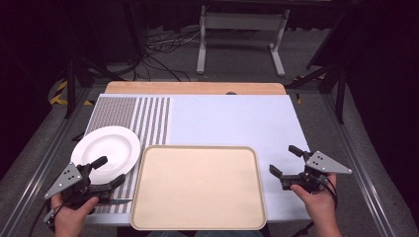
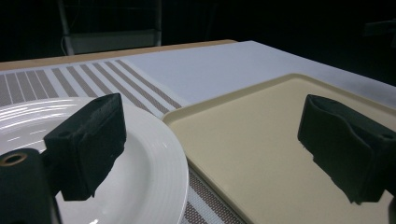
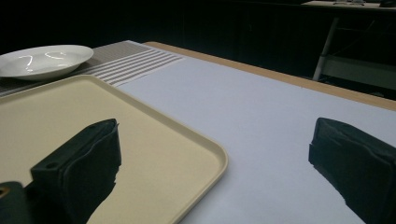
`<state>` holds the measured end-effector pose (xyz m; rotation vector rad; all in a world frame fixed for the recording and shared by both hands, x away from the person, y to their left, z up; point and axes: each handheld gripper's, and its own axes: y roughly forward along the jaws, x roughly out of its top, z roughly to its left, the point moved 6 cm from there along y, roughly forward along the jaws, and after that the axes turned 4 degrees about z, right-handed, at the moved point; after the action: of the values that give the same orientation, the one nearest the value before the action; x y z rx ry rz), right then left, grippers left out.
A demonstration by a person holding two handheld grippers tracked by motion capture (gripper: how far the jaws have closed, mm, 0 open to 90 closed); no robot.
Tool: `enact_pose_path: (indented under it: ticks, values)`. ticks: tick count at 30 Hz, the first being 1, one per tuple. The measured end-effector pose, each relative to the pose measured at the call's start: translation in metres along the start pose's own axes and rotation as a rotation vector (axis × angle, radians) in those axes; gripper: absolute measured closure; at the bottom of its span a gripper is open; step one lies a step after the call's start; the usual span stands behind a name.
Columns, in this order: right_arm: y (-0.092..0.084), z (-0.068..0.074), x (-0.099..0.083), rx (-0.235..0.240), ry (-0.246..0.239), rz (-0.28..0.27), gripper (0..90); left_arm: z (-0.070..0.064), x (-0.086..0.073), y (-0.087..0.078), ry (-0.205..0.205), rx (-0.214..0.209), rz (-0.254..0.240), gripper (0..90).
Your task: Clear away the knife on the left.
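A beige tray [image 1: 197, 187] lies at the front middle of the table, and nothing lies in it. A white plate [image 1: 106, 150] rests on the striped mat to its left. My left gripper [image 1: 109, 172] hovers at the front left, open, its jaws spread over the plate's near rim [image 2: 154, 158] and the tray's left edge [image 2: 243, 154]. My right gripper [image 1: 285, 160] stands open to the right of the tray, with nothing between its jaws; one jaw is over the tray's corner [image 3: 205, 154], the other over the white cover.
A striped placemat [image 1: 133, 121] covers the table's left part and a white cover [image 1: 232, 121] the rest. A dark knife-like thing [image 1: 118, 201] lies on the mat by my left hand. A wooden edge [image 1: 195, 88] runs along the far side.
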<state>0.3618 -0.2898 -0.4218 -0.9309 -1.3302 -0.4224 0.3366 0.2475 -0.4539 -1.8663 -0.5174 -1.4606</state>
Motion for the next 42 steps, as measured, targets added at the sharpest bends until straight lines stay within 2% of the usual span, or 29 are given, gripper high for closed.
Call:
enact_pose_path:
  ticks: [8, 23, 24, 27, 30, 32, 34, 37, 42]
  values:
    - [0.001, 0.001, -0.001, 0.01, 0.008, 0.005, 2.9, 0.0, 0.001, 0.0, -0.001, -0.007, -0.001, 4.1]
    - [0.0, 0.001, -0.001, 0.02, 0.011, -0.001, 3.1, -0.001, 0.005, 0.0, 0.012, -0.014, 0.014, 6.0]
    - [0.0, 0.001, -0.001, 0.024, 0.012, -0.002, 3.3, -0.002, 0.007, 0.001, 0.027, -0.031, 0.036, 6.8]
    - [0.001, 0.0, -0.003, 0.025, 0.015, 0.004, 3.3, -0.004, 0.012, 0.0, 0.046, -0.041, 0.051, 7.1]
    - [0.002, 0.0, -0.004, 0.037, 0.016, 0.009, 3.5, -0.005, 0.014, -0.002, 0.073, -0.066, 0.097, 7.9]
    - [0.003, 0.0, -0.004, 0.038, 0.015, 0.013, 3.5, -0.005, 0.015, -0.003, 0.076, -0.092, 0.131, 8.3]
    - [0.003, 0.001, -0.004, 0.039, 0.015, 0.011, 3.5, -0.004, 0.017, -0.005, 0.103, -0.095, 0.159, 8.7]
    - [0.004, 0.001, -0.005, 0.043, 0.012, 0.015, 3.6, -0.004, 0.019, -0.007, 0.113, -0.115, 0.197, 8.8]
    - [0.005, 0.001, -0.008, 0.057, 0.022, 0.027, 3.7, -0.004, 0.017, -0.009, 0.178, -0.147, 0.327, 9.0]
